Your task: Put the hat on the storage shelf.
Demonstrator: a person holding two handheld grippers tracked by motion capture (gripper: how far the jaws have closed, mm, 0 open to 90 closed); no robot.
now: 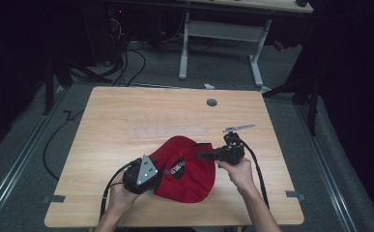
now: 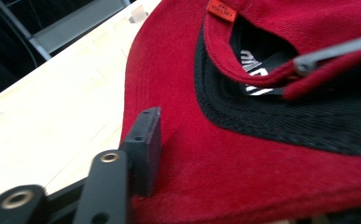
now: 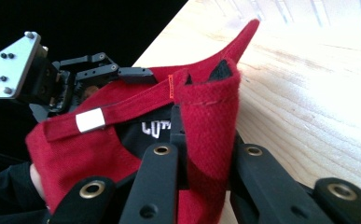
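Observation:
A red cap (image 1: 189, 179) with a black lining lies at the near middle of the wooden table (image 1: 126, 111). My right gripper (image 1: 205, 155) reaches in from the right, shut on a folded piece of the cap's back edge (image 3: 211, 126). From the left, my left gripper (image 1: 161, 172) meets the cap's side. Its one visible pad (image 2: 145, 140) lies against the red cloth (image 2: 262, 177). The cap hides the other jaw, so I cannot tell whether it grips. In the right gripper view the left gripper (image 3: 134, 73) sits over the cap's far rim.
A round cable hole (image 1: 211, 102) sits near the table's far edge, and a faint clear strip (image 1: 165, 130) lies mid-table. A second desk (image 1: 223, 29) stands behind, with cables on the floor (image 1: 54, 140) at the left.

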